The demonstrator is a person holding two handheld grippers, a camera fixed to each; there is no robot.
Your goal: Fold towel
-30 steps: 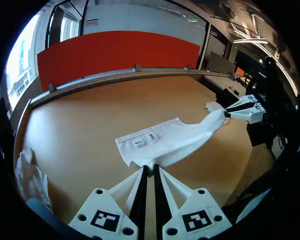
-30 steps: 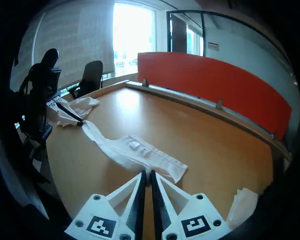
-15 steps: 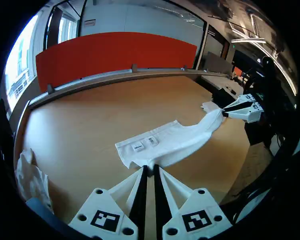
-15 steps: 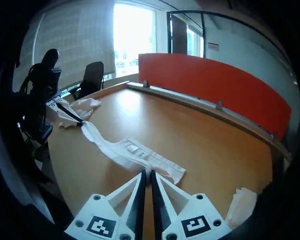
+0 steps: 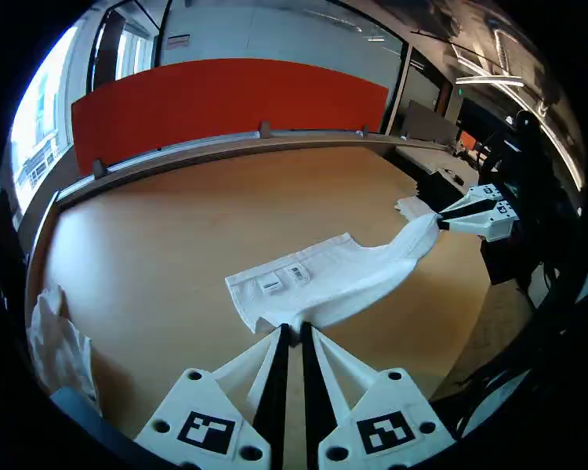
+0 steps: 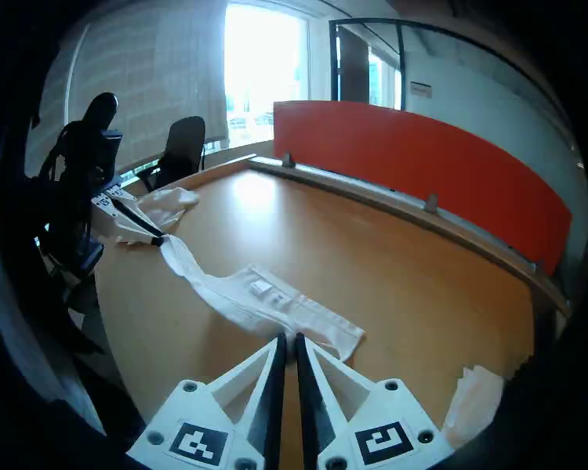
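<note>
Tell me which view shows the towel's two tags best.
Left gripper view: both tags lie near the centre of the frame on the towel, clearly separate, with dark marks visible. The right gripper view shows them smaller and paler, just two light patches.

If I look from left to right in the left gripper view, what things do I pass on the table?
First the crumpled white cloth → the towel → the right hand-held gripper, pinching the towel's far end.
</note>
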